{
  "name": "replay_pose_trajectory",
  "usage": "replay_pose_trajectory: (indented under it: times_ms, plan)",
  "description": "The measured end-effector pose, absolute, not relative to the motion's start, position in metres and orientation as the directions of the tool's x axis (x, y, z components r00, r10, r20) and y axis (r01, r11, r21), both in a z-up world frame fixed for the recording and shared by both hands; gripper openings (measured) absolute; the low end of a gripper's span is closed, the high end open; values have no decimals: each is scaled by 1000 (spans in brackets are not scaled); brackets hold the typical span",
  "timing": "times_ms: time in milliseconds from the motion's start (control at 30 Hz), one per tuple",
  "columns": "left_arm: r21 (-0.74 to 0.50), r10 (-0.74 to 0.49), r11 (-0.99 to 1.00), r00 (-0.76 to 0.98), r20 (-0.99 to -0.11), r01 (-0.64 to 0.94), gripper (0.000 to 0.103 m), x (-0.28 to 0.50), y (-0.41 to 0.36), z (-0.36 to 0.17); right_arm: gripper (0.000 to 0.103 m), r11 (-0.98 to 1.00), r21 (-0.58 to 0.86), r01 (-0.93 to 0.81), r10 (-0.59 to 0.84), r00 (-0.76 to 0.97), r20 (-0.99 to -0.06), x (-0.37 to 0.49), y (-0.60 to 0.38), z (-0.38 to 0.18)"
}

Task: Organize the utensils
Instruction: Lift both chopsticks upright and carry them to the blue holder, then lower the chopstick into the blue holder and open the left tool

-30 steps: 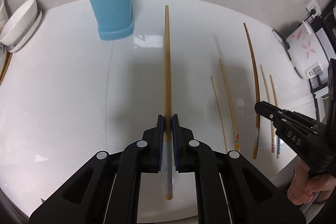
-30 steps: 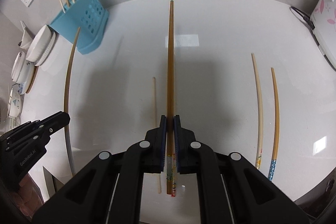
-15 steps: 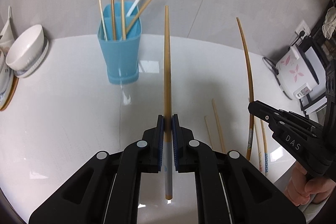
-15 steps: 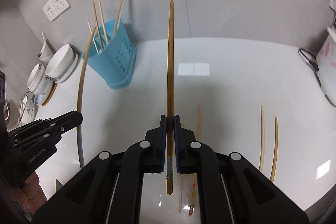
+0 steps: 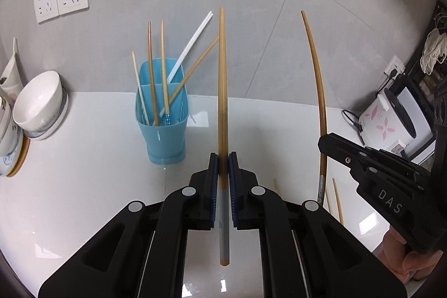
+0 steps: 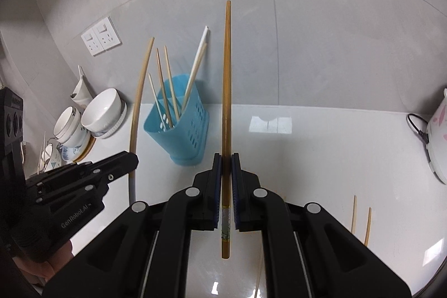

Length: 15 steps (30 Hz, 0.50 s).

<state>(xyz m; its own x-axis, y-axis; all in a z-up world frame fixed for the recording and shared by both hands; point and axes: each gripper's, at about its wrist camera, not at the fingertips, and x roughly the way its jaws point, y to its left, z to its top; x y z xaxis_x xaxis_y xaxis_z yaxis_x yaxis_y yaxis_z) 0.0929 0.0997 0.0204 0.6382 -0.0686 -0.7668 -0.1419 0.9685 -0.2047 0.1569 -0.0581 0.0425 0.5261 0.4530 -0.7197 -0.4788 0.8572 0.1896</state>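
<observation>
Each claw, left gripper [image 5: 223, 180] and right gripper [image 6: 226, 183], pinches one chopstick [image 5: 222, 91] above the counter [image 5: 83, 186]; crossing tips could miss the blue holder [image 5: 164, 130] or tip it

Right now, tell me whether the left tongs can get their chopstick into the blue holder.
Probably yes. The left tongs grip a chopstick above the counter, and nothing stands between them and the blue holder, whose top is open despite several chopsticks inside.

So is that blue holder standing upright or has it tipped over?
Upright. The blue holder stands on its base on the white counter, open top up, with several chopsticks leaning inside it.
</observation>
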Motion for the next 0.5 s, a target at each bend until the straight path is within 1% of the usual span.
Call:
replay_pose_trajectory:
  times_ms: [267,500]
  plan:
    - [-221,-63,962,662,-747,-158,7,103,114,25,6,829,212,-518,512,548,-661,166,-43,57]
    - [-237,-61,957,681,-730,-168,7,110,127,23,6,810,222,-544,543,548,-636,175,-31,56]
